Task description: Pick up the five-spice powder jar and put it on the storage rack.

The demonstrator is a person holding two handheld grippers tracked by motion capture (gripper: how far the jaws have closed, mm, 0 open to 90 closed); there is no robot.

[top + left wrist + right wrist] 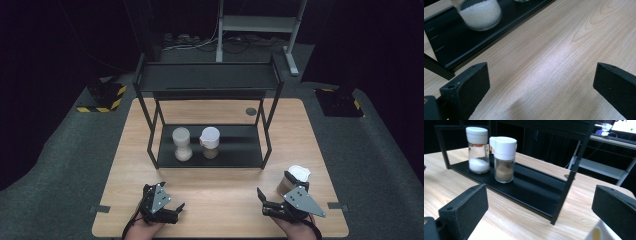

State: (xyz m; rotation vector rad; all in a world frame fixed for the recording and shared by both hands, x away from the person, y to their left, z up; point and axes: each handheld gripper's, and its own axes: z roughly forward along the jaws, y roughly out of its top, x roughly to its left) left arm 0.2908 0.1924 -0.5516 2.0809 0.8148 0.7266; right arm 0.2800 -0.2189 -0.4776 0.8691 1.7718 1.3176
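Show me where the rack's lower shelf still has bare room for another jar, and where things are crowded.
The lower shelf is bare right of the brown-spice jar, up to the right legs. Its left half is crowded: the white-grain jar and the brown one stand close together. Bare tabletop lies between the left tool and right tool. A third jar stands beside the right tool.

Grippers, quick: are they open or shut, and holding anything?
Left gripper: open, holding nothing, over the bare table.
Right gripper: open, holding nothing, beside a white-lidded jar.
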